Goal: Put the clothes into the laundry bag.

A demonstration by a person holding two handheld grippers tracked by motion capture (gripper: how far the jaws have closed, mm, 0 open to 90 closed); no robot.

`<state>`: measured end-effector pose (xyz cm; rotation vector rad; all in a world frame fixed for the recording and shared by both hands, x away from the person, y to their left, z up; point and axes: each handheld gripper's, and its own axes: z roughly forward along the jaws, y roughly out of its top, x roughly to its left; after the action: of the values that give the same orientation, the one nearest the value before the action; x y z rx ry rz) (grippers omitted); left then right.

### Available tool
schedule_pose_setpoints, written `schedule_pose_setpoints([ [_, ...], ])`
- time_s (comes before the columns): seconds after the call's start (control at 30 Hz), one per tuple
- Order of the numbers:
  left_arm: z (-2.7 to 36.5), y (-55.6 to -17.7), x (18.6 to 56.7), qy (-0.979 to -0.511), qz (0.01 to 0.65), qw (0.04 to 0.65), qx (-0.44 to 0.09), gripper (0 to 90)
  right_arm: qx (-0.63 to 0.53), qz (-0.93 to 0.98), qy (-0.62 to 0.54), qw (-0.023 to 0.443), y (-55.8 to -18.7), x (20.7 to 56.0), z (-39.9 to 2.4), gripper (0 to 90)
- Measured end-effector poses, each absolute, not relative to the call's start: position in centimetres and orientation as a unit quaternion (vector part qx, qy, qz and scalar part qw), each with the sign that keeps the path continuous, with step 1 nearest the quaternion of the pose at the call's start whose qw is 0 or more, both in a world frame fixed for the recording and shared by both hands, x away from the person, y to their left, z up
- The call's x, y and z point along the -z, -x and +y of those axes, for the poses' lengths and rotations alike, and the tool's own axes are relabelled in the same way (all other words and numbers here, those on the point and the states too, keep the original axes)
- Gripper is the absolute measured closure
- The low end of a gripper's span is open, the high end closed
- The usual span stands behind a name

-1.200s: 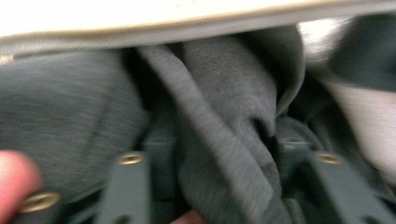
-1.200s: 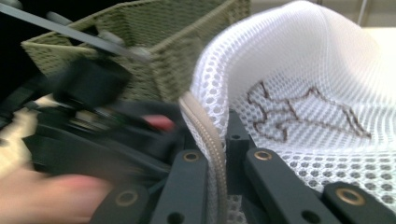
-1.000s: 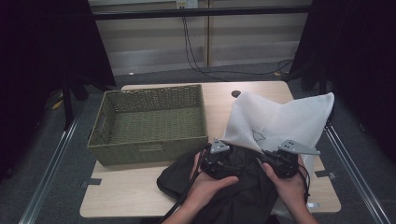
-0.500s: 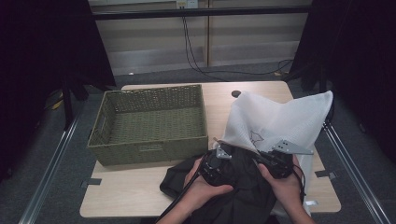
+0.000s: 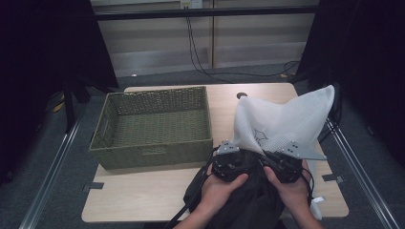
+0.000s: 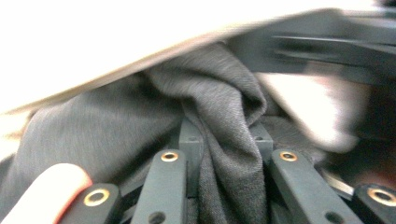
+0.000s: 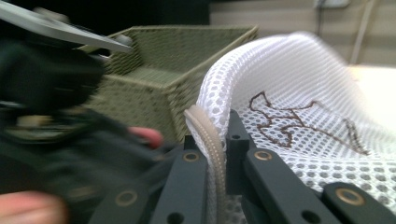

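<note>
Left gripper (image 5: 230,164): we see jaws just closing, pinching dark grey garment (image 6: 224,116) at table's near edge | Right gripper (image 5: 285,164): clamped on white mesh bag (image 5: 286,121) rim | wicker basket (image 5: 153,126) well left.

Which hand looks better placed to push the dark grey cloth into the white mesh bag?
Left, probably. The left gripper has just been closing around a fold of the dark grey cloth, while the right gripper pinches the white mesh bag by its rim.
</note>
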<state>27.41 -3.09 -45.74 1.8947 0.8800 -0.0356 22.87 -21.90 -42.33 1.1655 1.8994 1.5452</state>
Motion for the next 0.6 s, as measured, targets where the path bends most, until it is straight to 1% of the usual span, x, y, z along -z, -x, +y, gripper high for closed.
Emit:
schedule_pose_setpoints([
  [0.03,-3.6,-27.6,46.6,-0.79,0.372,0.487,0.008,73.4,-0.55,0.694,-0.415,0.208,-22.9,42.7,-21.9,89.0],
  [0.07,-3.9,-27.7,47.4,-0.797,0.373,0.475,0.012,71.2,-0.542,0.702,-0.41,0.212,-22.9,43.1,-21.8,89.0],
  [0.13,-4.0,-27.7,47.6,-0.794,0.373,0.479,0.022,64.0,-0.528,0.71,-0.412,0.217,-23.0,43.6,-22.1,89.0],
  [0.17,-3.9,-27.6,47.3,-0.797,0.368,0.479,0.023,59.7,-0.525,0.71,-0.414,0.221,-23.1,43.8,-22.3,89.0],
  [0.23,-3.4,-27.2,46.3,-0.816,0.334,0.472,0.015,45.2,-0.526,0.702,-0.427,0.221,-23.2,44.0,-23.0,89.0],
  [0.27,-3.0,-26.8,45.7,-0.824,0.318,0.47,0.0,38.6,-0.527,0.699,-0.431,0.219,-23.3,44.0,-23.2,89.0],
  [0.3,-2.3,-26.4,45.1,-0.831,0.3,0.468,-0.026,35.5,-0.526,0.698,-0.434,0.219,-23.4,44.1,-23.4,88.9],
  [0.33,-1.4,-25.8,44.3,-0.835,0.284,0.466,-0.06,34.7,-0.526,0.698,-0.434,0.219,-23.4,44.3,-23.6,88.9],
  [0.4,0.2,-25.4,43.6,-0.838,0.276,0.46,-0.1,27.6,-0.526,0.698,-0.436,0.214,-23.5,44.4,-23.7,88.8],
  [0.5,2.3,-26.4,43.8,-0.835,0.3,0.454,-0.086,17.3,-0.526,0.7,-0.435,0.211,-23.6,44.6,-23.5,88.6],
  [0.53,2.6,-26.7,44.1,-0.838,0.304,0.446,-0.085,15.9,-0.524,0.701,-0.434,0.211,-23.7,44.7,-23.5,88.5],
  [0.57,3.0,-27.0,44.8,-0.849,0.309,0.417,-0.094,15.9,-0.524,0.702,-0.435,0.211,-23.7,44.7,-23.5,88.4],
  [0.6,3.1,-27.3,45.5,-0.857,0.312,0.402,-0.082,13.4,-0.522,0.702,-0.437,0.211,-23.7,44.8,-23.6,88.4],
])
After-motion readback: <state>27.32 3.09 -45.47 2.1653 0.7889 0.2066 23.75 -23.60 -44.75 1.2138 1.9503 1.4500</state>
